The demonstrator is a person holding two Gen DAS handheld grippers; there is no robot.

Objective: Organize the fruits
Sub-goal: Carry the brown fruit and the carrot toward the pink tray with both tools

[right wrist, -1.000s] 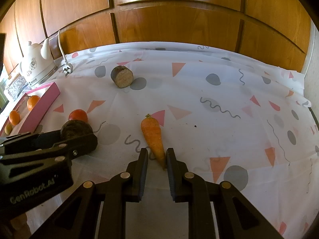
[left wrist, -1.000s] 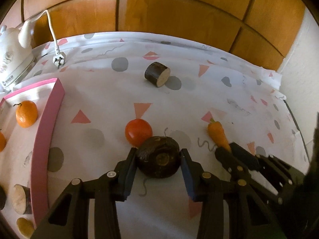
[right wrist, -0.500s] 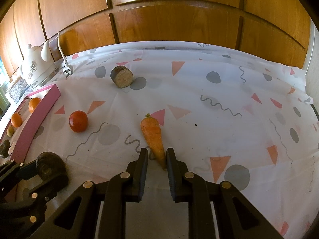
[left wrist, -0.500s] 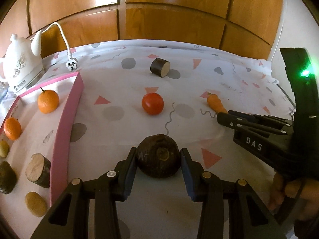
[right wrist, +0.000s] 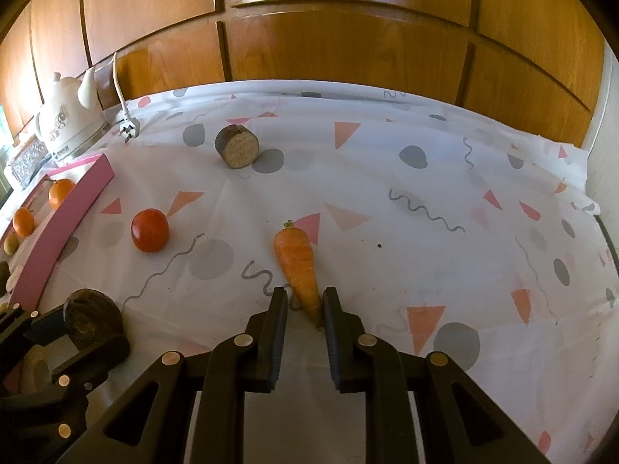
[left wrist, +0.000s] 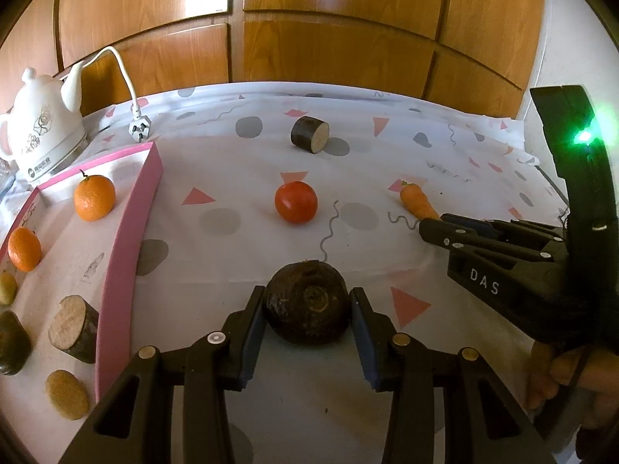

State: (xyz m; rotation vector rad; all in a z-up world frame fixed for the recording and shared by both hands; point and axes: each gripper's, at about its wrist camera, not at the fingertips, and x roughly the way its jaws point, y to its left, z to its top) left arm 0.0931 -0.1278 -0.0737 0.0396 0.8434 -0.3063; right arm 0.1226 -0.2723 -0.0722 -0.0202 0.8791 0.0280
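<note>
Patterned cloth (left wrist: 445, 348), smooth with a few creases, covers the table. Pink-rimmed tray (left wrist: 127, 239) at left. Your left gripper (left wrist: 308, 317) clamps a dark, rough, rounded root (left wrist: 307, 311) near that rim. Your right gripper (right wrist: 303, 305) pinches the tapered carrot (right wrist: 296, 261) tip.

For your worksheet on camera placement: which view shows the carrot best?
The right wrist view: the carrot lies whole and central, its thin tip between the right gripper fingers. The left wrist view shows only its thick end, small, behind that gripper.
</note>
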